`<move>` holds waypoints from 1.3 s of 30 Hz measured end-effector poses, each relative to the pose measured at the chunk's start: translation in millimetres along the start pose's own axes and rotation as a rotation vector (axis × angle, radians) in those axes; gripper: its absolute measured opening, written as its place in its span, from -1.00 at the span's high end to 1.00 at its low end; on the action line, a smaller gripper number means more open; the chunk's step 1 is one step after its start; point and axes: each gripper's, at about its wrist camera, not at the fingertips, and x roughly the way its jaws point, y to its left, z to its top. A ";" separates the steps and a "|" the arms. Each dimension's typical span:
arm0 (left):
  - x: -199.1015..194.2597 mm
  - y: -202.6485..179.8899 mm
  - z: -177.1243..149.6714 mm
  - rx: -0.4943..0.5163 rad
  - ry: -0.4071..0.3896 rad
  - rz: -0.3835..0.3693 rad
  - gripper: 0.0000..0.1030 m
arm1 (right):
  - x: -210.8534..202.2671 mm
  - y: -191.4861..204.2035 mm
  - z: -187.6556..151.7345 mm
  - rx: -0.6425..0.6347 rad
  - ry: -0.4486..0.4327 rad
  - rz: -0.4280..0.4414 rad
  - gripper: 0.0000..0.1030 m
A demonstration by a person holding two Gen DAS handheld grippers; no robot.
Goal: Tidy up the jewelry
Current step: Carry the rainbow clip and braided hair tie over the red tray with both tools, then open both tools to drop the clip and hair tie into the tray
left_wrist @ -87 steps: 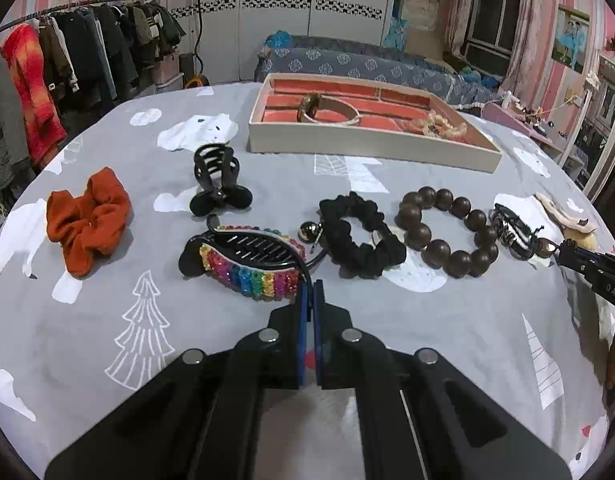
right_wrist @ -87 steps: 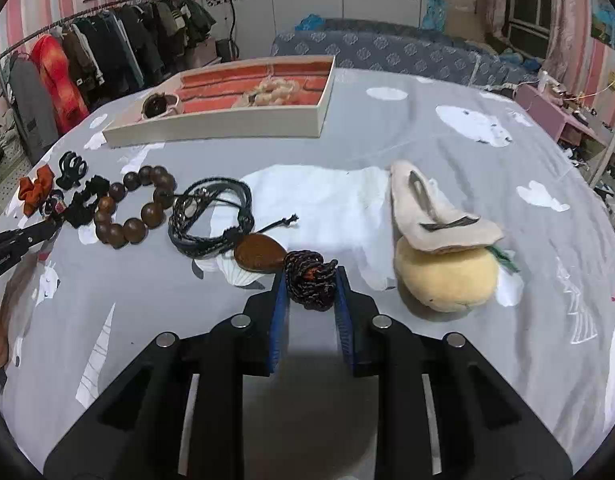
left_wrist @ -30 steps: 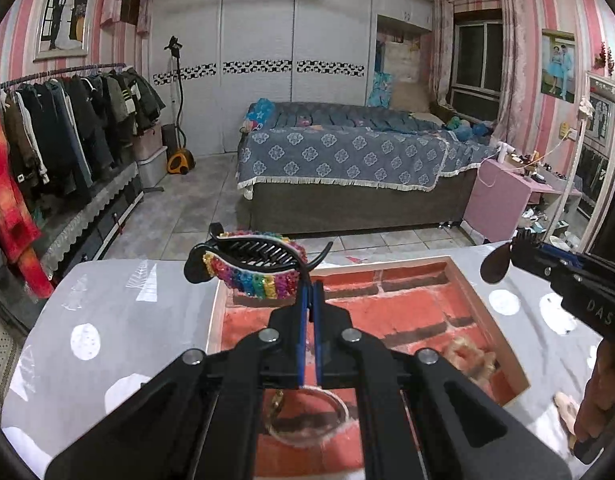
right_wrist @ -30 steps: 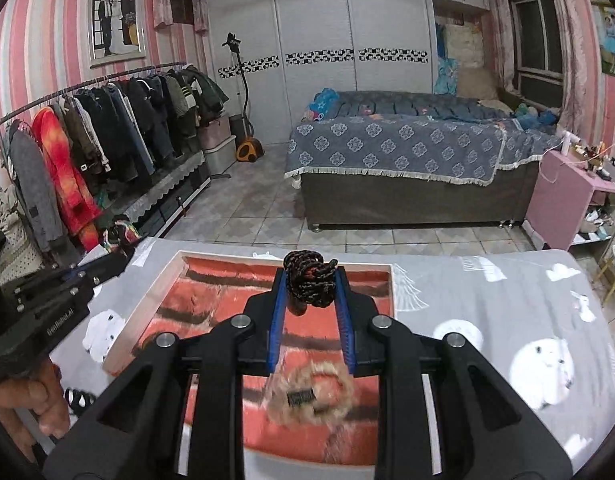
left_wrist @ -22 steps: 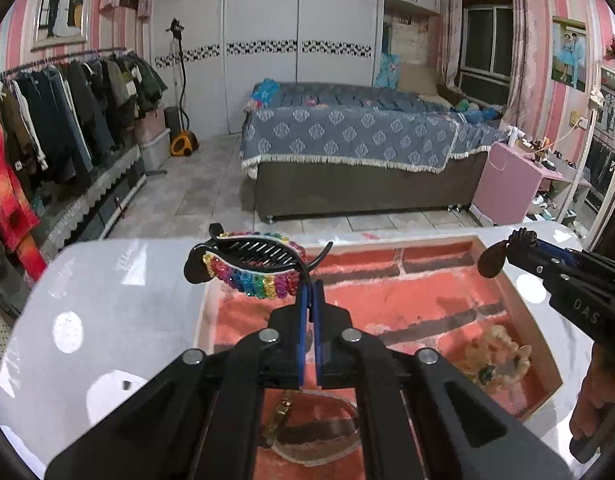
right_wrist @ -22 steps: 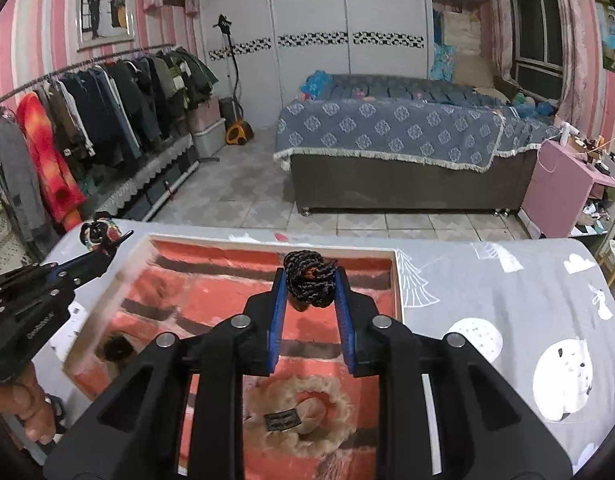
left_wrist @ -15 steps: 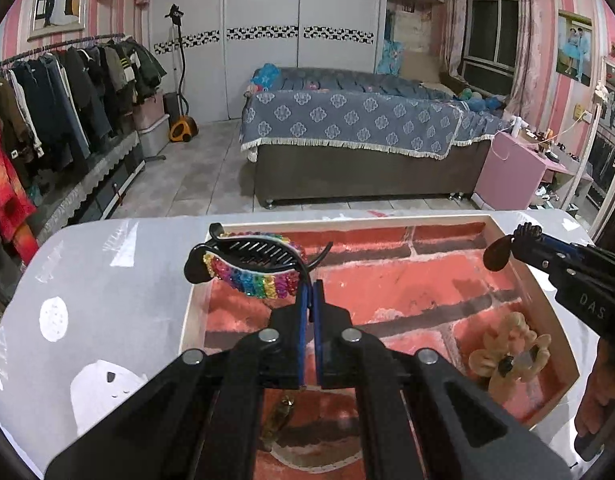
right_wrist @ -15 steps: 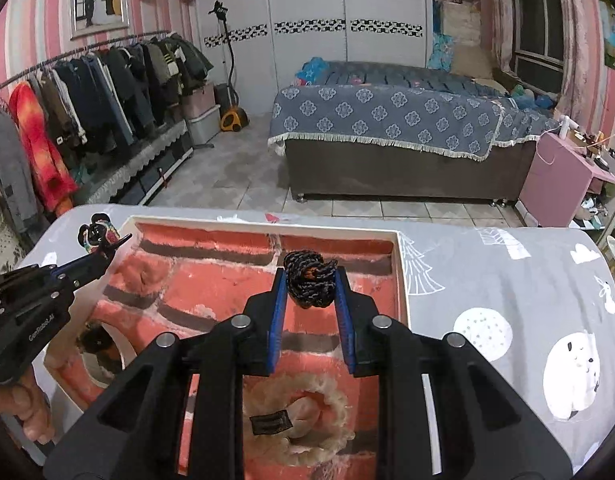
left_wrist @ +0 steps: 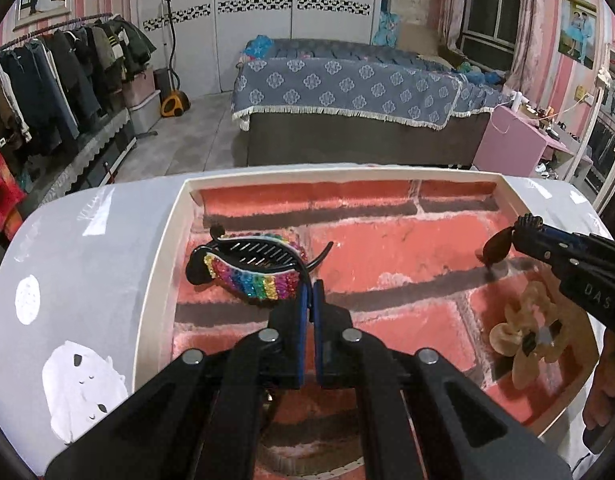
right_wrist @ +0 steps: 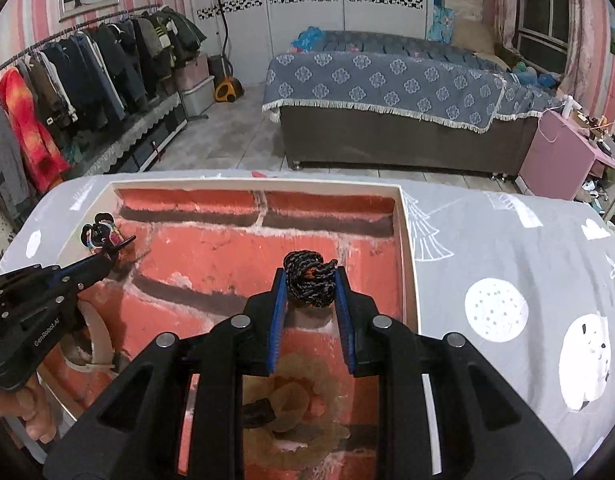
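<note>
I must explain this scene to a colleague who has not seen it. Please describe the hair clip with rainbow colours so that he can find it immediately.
Find the shallow cream-walled tray with a red brick-pattern lining on the grey patterned tablecloth. In the left wrist view, the black claw hair clip with a rainbow sequin band is over its left part, pinched by the left gripper. The beige scrunchie opposite is plain.

Tray middle open, sides crowded

The tray (right_wrist: pixel 407 264) floor lies bare across its centre and far strip; a beige scrunchie (left_wrist: pixel 523 336) fills the near right; a white bangle (right_wrist: pixel 97 340) sits near left; raised walls rim every side.
</note>
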 end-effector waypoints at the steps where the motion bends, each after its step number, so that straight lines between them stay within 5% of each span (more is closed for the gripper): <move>1: 1.6 -0.7 -0.7 0.003 0.004 0.001 0.94 | 1.2 -0.4 -0.8 0.002 0.002 0.000 0.52; 20: 8.1 -9.8 -5.0 0.028 0.019 0.036 0.90 | 3.5 -6.4 -3.0 0.021 -0.002 -0.002 0.38; 21: 7.8 -10.3 -4.8 0.030 0.019 0.036 0.83 | 2.9 -7.2 -3.5 0.024 -0.002 -0.003 0.35; 23: 5.2 -10.4 -4.1 0.030 0.008 0.041 0.06 | 1.8 -7.7 -3.2 0.026 -0.004 -0.006 0.11; 24: 1.8 -10.8 -3.5 0.030 -0.009 0.052 -0.08 | 0.5 -8.0 -3.1 0.028 -0.008 -0.011 0.06; 39: -59.3 -11.2 1.0 0.008 -0.102 0.084 -0.12 | -52.5 -11.8 1.6 0.036 -0.093 -0.023 -0.02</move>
